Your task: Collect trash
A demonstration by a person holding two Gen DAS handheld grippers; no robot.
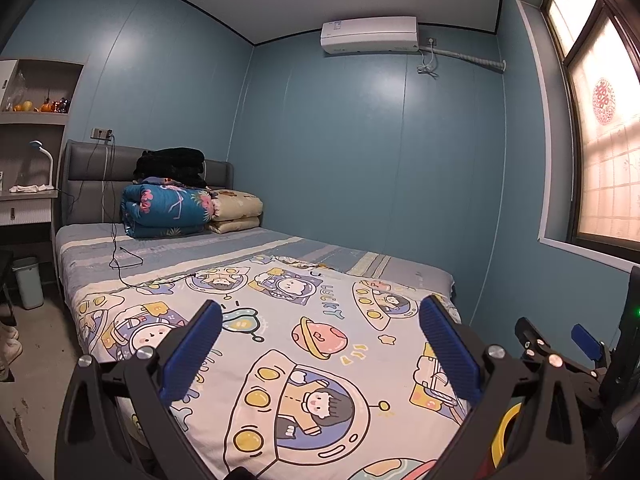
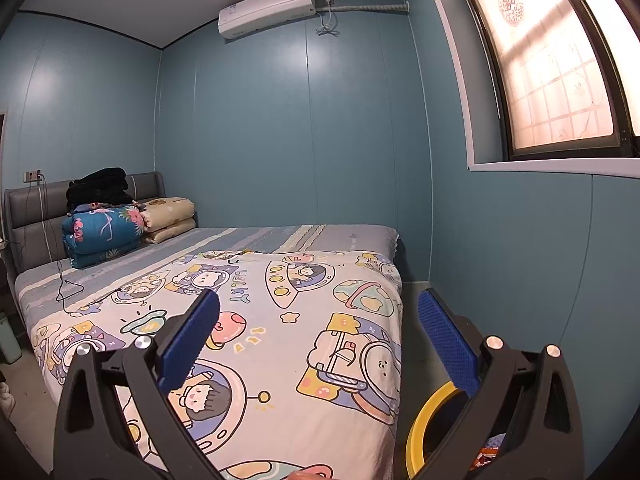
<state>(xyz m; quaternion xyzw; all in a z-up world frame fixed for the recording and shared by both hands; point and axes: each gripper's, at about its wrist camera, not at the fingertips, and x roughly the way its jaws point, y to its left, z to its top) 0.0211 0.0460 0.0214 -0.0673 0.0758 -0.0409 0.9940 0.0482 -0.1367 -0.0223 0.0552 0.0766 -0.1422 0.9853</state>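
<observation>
Left wrist view: both tongs, left tongs (image 1: pixel 320 344) and right tongs (image 2: pixel 318 340), released over one bed (image 1: pixel 280 248).

Both wrist views look from the foot of the bed (image 1: pixel 280 264) toward the headboard (image 1: pixel 100 168), tilted slightly up so ceiling shows. Left view sits over the foot end, near the bed's left side; floor and a pale bin (image 1: pixel 28 282) show at left, shelves (image 1: pixel 36 116) above. The other hand-held gripper (image 1: pixel 560 344) appears at its right edge, close beside. Right view sits further right, over the bed's right foot corner, nearer the window (image 2: pixel 560 64); a yellow-rimmed bin (image 2: pixel 424 420) shows low right. Shared: cartoon bedspread (image 2: pixel 300 320), folded quilts (image 2: pixel 104 232), air conditioner (image 2: pixel 266 10), blue walls, window.
</observation>
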